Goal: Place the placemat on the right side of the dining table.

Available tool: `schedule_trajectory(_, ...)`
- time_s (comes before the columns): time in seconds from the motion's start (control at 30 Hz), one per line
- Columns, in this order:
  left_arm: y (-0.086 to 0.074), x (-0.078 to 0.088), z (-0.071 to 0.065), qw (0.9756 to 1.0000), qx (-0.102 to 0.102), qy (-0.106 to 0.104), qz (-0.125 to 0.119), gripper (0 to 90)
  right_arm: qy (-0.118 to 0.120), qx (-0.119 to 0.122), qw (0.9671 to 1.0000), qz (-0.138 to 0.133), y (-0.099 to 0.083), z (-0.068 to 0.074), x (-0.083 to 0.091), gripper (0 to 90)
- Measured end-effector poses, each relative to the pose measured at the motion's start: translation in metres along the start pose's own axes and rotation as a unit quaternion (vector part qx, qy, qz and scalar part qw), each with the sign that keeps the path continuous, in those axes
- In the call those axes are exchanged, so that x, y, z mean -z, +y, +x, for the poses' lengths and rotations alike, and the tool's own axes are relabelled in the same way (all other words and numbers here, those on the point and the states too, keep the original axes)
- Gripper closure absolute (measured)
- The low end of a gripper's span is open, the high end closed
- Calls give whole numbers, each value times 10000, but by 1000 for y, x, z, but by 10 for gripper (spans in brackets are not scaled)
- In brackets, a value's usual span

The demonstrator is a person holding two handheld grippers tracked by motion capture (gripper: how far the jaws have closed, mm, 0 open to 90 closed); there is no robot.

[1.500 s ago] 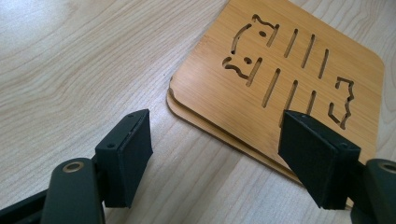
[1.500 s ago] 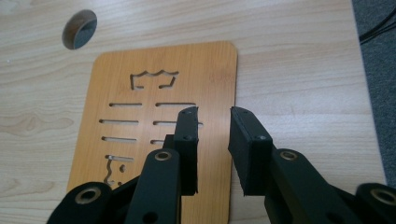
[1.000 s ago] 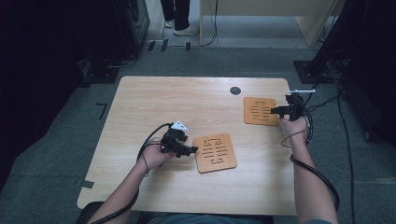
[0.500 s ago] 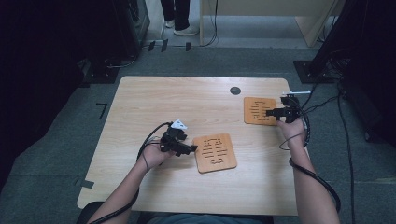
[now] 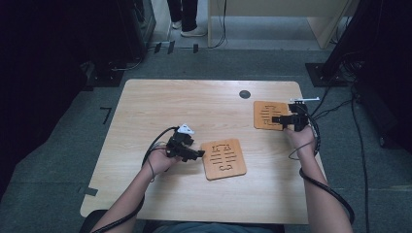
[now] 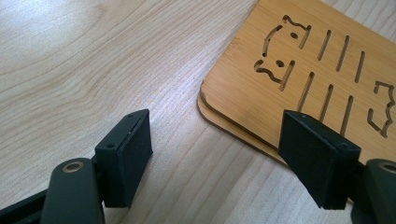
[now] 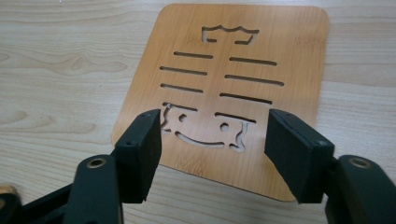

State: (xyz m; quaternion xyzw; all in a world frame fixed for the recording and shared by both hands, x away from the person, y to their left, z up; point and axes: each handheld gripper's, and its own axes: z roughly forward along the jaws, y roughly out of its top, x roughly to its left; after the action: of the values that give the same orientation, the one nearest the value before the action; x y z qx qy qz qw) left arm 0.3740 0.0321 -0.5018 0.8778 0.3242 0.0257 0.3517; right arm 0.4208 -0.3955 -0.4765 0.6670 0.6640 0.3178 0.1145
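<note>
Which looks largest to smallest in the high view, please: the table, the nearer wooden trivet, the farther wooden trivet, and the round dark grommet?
1. Table.
2. Nearer trivet.
3. Farther trivet: slightly smaller, perhaps only from distance, and partly covered by the right gripper.
4. Grommet.

High view: fixed above the person's side of the pale wooden table (image 5: 194, 111), facing forward and down, far enough to take in the whole tabletop, grey floor and both forearms. Left gripper view: mounted on the left gripper (image 5: 194, 154), looking along its black jaws from close above the tabletop at the corner of the stacked orange-brown slotted bamboo mats (image 6: 303, 70); the same stack lies near the table's middle in the high view (image 5: 223, 158). Right gripper view: mounted on the right gripper (image 5: 277, 119), equally close, facing the single orange-brown slotted bamboo mat (image 7: 229, 84), shared with the high view at far right (image 5: 266, 112).
</note>
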Motion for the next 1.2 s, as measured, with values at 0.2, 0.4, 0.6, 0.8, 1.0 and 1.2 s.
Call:
schedule_trajectory(0.2, 0, 1, 1, 10000, -3, 9, 4, 248, -14, 41, 10000, -36, -5, 4, -2, 327)
schedule_trajectory(0.4, 0, 1, 3, 10000, -15, 37, -19, 248, -2, 141, 9999, -7, -12, 14, -5, 301)
schedule_trajectory(0.6, 1, 3, 5, 10000, -7, 61, -48, 248, 95, 174, 9998, -21, -16, 21, -4, 261)
schedule_trajectory(0.8, 0, 2, 6, 9999, 13, 76, -64, 248, 141, 234, 9996, 2, -18, 24, -2, 259)
schedule_trajectory(1.0, 1, 3, 8, 9999, 29, 89, -90, 248, 215, 407, 9989, -27, -23, 31, 1, 259)
schedule_trajectory(1.2, 1, 4, 9, 9999, 19, 98, -96, 248, 302, 598, 9978, -17, -29, 41, 3, 259)
